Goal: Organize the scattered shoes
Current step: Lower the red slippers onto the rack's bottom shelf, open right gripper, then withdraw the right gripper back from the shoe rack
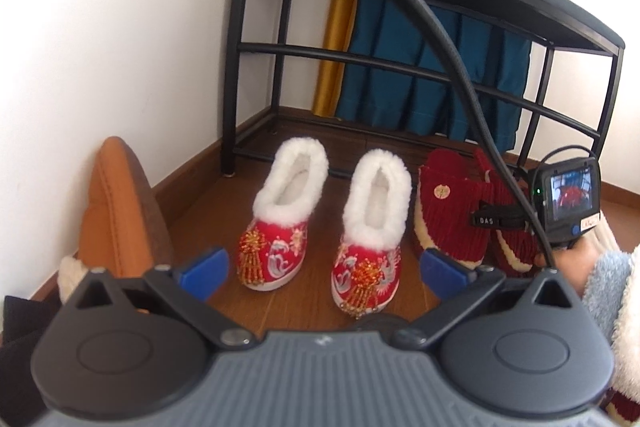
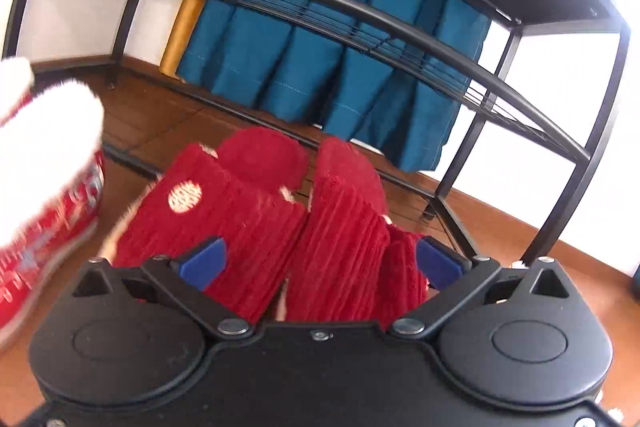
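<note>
White letters reading "DAS" on the right gripper; a double-happiness emblem on a red corduroy slipper.

The left gripper has a grey ribbed housing, two round black discs with recessed circles, black link arms pinned by silver screws, and blue pads. A thick black cable arcs above it. Beside it, the right gripper carries a black camera block with a lit screen, a green light and a white label; the hand behind shows bare skin and a fluffy pale-blue sleeve. In its own view, the right gripper is all black, with blue pads and silver screws.
</note>
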The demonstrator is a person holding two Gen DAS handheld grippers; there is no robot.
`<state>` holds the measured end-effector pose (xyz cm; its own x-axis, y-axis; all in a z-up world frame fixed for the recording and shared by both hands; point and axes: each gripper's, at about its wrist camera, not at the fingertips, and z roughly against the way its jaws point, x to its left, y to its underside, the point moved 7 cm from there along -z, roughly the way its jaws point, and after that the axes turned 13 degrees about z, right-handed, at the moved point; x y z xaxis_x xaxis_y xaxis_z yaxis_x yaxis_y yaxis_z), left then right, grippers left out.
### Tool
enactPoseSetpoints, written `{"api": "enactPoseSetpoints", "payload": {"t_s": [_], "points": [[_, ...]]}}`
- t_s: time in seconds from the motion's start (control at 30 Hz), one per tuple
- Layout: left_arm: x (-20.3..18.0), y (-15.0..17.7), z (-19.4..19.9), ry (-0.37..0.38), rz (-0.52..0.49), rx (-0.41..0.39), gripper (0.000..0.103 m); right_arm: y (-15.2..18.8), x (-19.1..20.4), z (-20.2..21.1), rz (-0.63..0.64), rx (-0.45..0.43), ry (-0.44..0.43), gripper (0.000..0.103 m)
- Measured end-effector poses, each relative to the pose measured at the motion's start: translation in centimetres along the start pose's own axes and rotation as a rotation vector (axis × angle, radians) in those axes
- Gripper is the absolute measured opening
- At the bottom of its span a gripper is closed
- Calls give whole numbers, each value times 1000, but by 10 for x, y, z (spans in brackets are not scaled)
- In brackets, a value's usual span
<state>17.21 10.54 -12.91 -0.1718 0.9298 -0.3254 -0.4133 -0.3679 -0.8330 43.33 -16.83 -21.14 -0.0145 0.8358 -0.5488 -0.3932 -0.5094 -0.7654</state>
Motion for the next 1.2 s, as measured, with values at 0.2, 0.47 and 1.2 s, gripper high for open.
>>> {"api": "enactPoseSetpoints", "payload": {"t_s": [0.2, 0.47, 1.2], "points": [[-6, 3, 0, 11, -28, -2, 103, -1, 22, -20, 26, 5, -97, 103], [-5, 6, -4, 3, -27, 14, 103, -2, 33, -32, -47, 9, -115, 86], [-11, 23, -20, -10, -82, 55, 103, -64, -22, -95, -181, 10, -103, 44]]}}
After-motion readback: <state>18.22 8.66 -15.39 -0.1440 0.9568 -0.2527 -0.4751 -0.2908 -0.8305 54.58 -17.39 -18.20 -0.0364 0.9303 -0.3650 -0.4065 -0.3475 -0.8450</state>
